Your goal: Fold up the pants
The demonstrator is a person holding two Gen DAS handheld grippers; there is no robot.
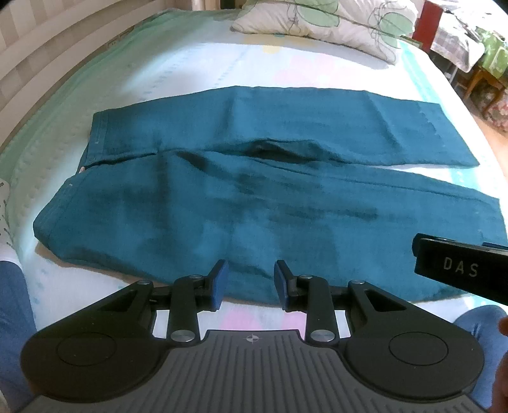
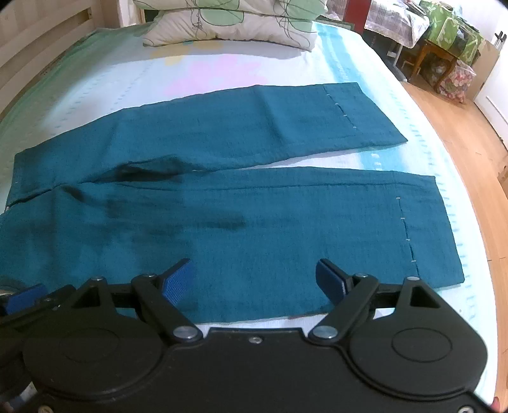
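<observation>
Pants (image 1: 222,197) lie flat on the bed (image 1: 197,63), unfolded, waistband (image 1: 95,133) at 9 o'clock in my left view, both legs running out toward 3 o'clock and splitting into a narrow V past the crotch; laid out spread like that so a leg-on-leg fold is possible, I'd say. My left gripper (image 1: 250,279) hangs at 6 o'clock over the near edge of the near leg, jaws parted with nothing between the pads, fabric only underneath them, so no grip yet. At 3 o'clock in that view the other tool's black body pokes in. Right gripper (image 2: 254,279) sits further along the same near leg, at 6 o'clock in its own view, jaws spread wider, empty too, hem (image 2: 409,228) with white stitches off at 3 o'clock. Two grippers spaced along one edge reads to me as setup for lifting the near leg and laying it over the far one. Pillow (image 2: 228,25) at 12 o'clock, clear of the fold path. Nothing folded so far.
</observation>
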